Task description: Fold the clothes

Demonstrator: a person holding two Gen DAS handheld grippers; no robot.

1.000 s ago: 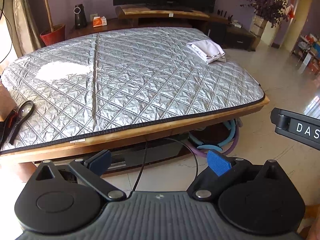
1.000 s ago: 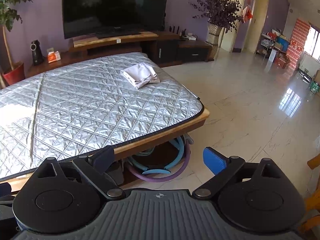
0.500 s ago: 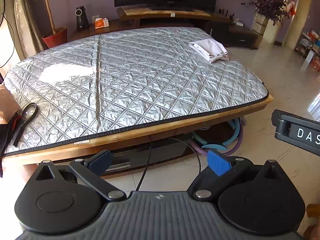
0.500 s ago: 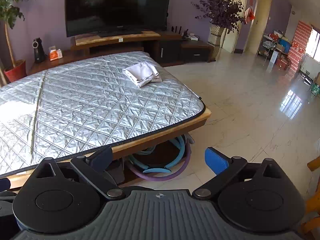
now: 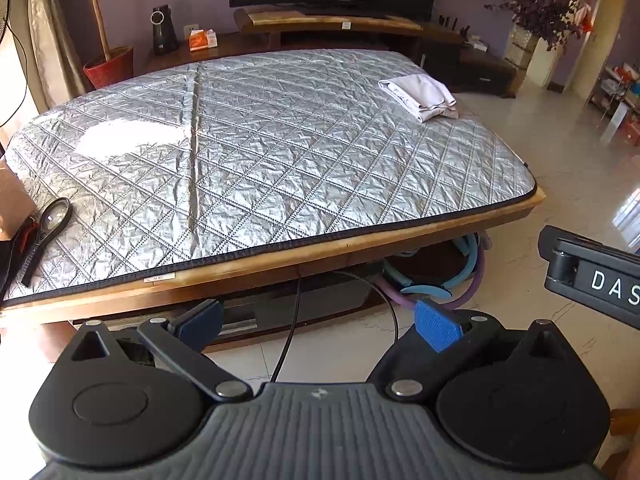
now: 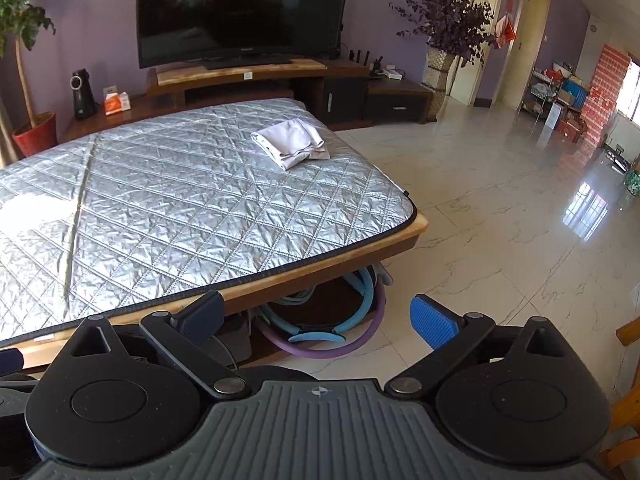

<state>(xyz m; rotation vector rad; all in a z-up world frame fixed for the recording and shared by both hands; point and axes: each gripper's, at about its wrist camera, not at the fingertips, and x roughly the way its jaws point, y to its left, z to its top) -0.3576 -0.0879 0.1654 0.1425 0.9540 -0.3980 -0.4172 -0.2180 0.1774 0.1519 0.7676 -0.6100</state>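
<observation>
- Both my tools are idle in front of the table's near edge: the left tool [image 5: 318,320] and the right tool [image 6: 316,318] each have jaws spread wide, holding nothing.
- One white garment [image 5: 418,96] lies folded at about 1 o'clock, near the table's [image 5: 360,236] far right corner, well apart from me.
- I judge this fold finished; next I need another garment, and none shows.
- No containers are in view.

I logged finishes | table cover [image 5: 280,152] – crinkled, quilted silver foil-like cloth, shiny | folded garment [image 5: 420,96] – soft matt white cloth | table edge [image 5: 360,240] smooth varnished wood | floor [image 6: 500,220] glossy marble-look tile | left gripper [image 5: 318,322] matt black plastic, pads [image 5: 438,326] ribbed blue | right gripper [image 6: 316,318] looked alike.
</observation>
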